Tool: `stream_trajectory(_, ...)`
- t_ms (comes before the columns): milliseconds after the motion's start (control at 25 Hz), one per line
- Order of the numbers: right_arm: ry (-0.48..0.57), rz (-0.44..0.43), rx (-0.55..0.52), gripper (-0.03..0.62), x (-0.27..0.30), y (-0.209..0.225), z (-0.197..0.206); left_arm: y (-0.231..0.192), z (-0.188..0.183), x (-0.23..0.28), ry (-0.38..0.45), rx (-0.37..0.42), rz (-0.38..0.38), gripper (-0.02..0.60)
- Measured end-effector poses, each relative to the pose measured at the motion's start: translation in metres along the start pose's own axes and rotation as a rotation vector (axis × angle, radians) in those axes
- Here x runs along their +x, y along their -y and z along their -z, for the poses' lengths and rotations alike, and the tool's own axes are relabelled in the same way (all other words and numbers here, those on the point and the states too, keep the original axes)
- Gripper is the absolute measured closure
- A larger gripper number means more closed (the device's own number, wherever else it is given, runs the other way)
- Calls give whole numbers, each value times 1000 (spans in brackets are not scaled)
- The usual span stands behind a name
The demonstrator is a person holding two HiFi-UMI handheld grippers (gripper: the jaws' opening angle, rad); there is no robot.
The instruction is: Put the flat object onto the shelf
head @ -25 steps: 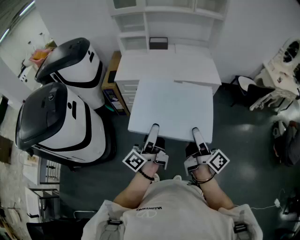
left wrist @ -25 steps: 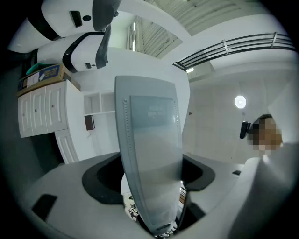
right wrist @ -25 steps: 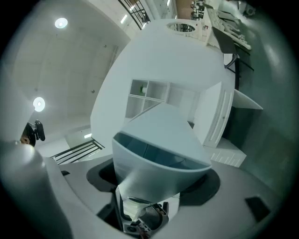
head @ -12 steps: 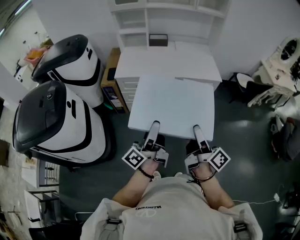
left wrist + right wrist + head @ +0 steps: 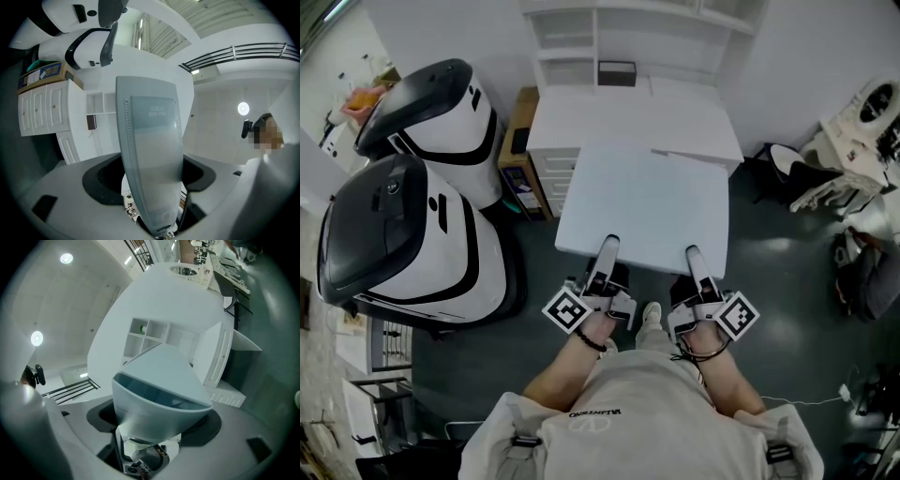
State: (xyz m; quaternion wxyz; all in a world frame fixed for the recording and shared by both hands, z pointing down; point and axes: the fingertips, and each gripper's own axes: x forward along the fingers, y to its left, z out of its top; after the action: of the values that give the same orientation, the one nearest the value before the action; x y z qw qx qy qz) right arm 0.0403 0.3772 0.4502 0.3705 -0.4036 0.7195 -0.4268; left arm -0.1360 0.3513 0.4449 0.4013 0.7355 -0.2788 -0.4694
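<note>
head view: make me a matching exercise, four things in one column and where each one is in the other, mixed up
1. board
2. box
3. machines
4. cabinet

a. on the floor, far left
b. on the shelf
c. gripped at its near edge by the left gripper and the right gripper
d. against the left side of the desk

Pairs: 1-c, 2-b, 3-a, 4-d

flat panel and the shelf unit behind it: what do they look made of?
Flat panel: rigid white sheet, matte, plausibly plastic or laminated board; it lies flat though gripped at one edge only.
Shelf unit: matte white, probably painted or laminated wood board, going by its square-edged compartments; not certain.
</note>
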Motion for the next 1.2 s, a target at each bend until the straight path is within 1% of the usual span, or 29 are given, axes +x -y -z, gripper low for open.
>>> stream_trajectory(280,-4,-7,-4,235,19,9,-20,-10,2,25,8,-2,-1,239)
stream_trajectory(520,2,-18,29,235,43,27,-47,-26,7,62,-1,25,-11,239)
stream_trajectory(640,0,-25,30,237,58,37,-66,-36,12,85,-4,27,-16,239)
stream_trajectory(960,-11,-66,41,237,105,60,-131,-55,27,162,3,69,-7,239)
stream_trajectory(1200,-46,-81,55,237,130,78,-163,-69,38,197,29,92,-14,239)
